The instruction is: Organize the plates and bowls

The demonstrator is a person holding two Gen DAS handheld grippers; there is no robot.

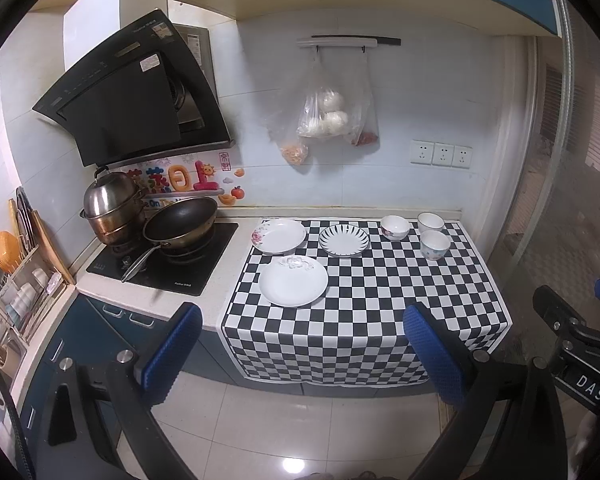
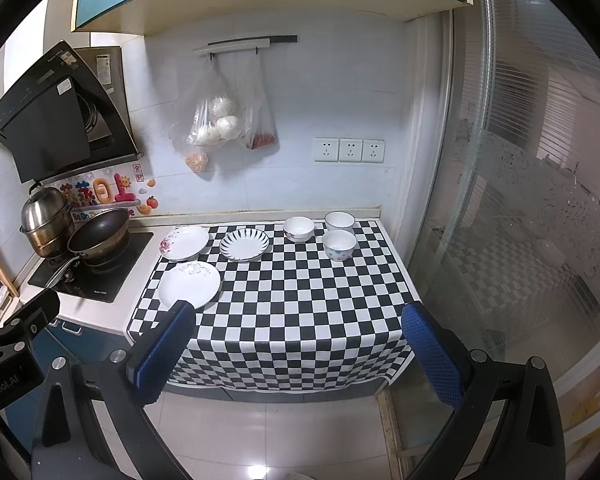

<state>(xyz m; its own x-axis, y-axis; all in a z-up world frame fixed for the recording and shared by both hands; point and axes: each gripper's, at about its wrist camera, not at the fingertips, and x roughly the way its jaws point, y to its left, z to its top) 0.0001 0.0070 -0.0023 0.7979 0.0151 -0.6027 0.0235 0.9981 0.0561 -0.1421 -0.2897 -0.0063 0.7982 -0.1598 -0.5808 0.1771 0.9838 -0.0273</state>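
Plates (image 1: 293,281) and bowls (image 1: 435,244) sit apart on checkered table (image 1: 380,300). Left gripper (image 1: 302,354) and right gripper (image 2: 296,354): jaws wide, empty. Dish rack (image 1: 24,292) only in left view.

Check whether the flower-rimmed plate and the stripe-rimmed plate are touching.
Apart. The left wrist view shows a strip of checkered cloth between the flower-rimmed plate and the stripe-rimmed plate; the right wrist view shows the same gap.

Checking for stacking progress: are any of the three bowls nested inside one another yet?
No, the three bowls stand apart on the checkered cloth.
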